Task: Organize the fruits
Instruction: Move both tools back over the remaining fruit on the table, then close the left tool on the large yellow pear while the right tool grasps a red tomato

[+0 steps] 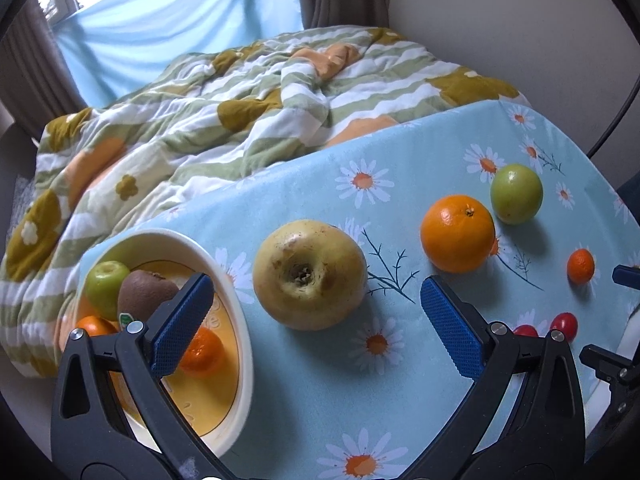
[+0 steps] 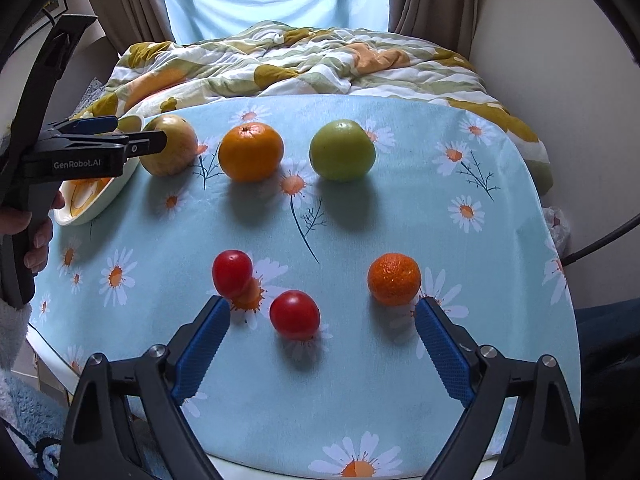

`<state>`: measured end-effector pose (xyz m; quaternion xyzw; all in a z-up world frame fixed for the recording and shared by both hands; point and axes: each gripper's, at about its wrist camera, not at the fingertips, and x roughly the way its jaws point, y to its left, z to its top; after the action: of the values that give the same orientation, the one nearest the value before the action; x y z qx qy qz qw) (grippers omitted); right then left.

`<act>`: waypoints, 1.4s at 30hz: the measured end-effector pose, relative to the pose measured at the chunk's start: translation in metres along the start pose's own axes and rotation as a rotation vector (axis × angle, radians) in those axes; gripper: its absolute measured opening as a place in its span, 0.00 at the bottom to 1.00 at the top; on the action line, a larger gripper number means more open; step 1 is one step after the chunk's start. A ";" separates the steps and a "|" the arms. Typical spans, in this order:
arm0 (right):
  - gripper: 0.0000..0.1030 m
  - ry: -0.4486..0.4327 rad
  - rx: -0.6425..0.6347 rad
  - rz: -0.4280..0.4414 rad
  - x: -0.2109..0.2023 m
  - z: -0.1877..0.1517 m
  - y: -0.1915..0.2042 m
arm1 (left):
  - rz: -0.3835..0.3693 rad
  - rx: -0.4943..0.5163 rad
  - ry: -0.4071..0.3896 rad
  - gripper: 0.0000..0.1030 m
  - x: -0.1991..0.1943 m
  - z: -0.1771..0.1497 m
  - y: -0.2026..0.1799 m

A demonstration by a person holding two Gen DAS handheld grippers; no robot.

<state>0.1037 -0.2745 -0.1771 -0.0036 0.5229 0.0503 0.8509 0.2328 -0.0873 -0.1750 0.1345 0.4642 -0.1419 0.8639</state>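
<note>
I'm hovering the left gripper (image 1: 316, 320), jaws wide apart, over the yellow pomegranate (image 1: 310, 274); it's looking heavy and hard-skinned, so I'm gripping its middle; right gripper (image 2: 322, 344) is gaping too.

Bare cloth (image 2: 168, 248) left of two tomatoes (image 2: 295, 314); mandarin (image 2: 394, 278) beside right tongs (image 2: 322, 312).

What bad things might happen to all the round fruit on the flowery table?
1. The two small tomatoes lie close together between the open right hand-held gripper fingers; a nudge might send one rolling.
2. The tangerine sits near the table's right edge and might roll off.
3. The big yellow fruit looks wide for the open left hand-held gripper and might slip before reaching the bowl.
</note>
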 end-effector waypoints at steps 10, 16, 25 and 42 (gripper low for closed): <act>0.73 0.029 0.023 -0.022 0.014 -0.011 0.003 | 0.013 0.096 0.037 1.00 0.024 0.002 -0.008; 0.65 0.038 0.038 -0.016 0.018 -0.013 0.005 | 0.030 0.112 0.071 0.89 0.036 0.002 -0.007; 0.57 0.038 0.024 -0.003 0.023 -0.009 0.010 | 0.041 0.119 0.090 0.80 0.043 0.003 -0.002; 0.32 0.041 -0.036 0.052 0.034 -0.003 0.014 | 0.023 0.053 0.106 0.80 0.024 -0.022 -0.013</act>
<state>0.1150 -0.2577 -0.2077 -0.0063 0.5389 0.0816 0.8384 0.2242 -0.0942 -0.2079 0.1699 0.5037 -0.1368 0.8359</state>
